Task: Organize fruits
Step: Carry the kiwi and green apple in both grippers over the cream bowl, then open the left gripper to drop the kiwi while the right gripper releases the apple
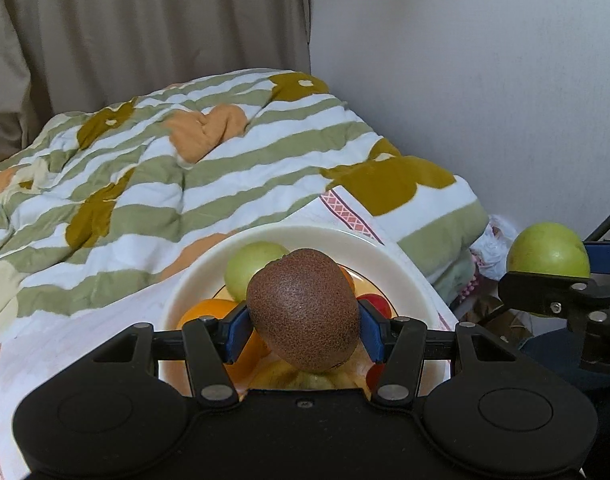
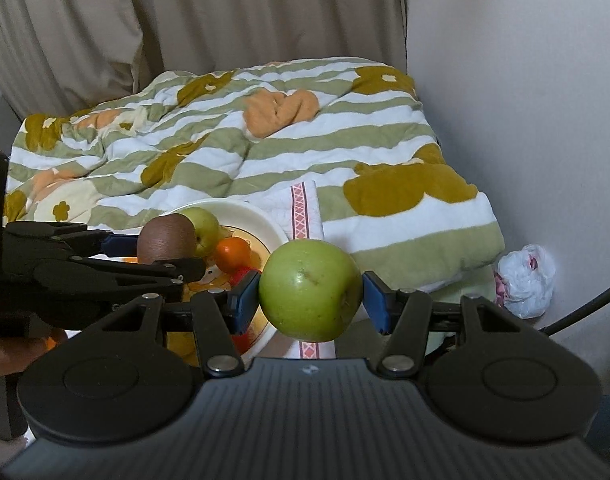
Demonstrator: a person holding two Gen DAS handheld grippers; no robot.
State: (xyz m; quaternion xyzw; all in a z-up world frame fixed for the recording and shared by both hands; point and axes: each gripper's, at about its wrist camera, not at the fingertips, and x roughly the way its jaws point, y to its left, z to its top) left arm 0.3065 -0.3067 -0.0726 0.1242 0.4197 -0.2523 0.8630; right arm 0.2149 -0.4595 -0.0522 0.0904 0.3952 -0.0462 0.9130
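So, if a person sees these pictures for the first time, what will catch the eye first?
Probably the two held fruits: the left hand-held gripper clamps a brown kiwi above the cream plate of fruit, and the right hand-held gripper clamps a green apple beside that plate. Behind them lies the striped flowered quilt against the beige curtain.

kiwi (image 1: 305, 312): I saw speckled brown
apple (image 2: 310, 295): I saw green
quilt (image 1: 209, 168): green-white stripes, mustard flowers
plate (image 1: 201, 276): cream
pads (image 1: 237, 330): blue
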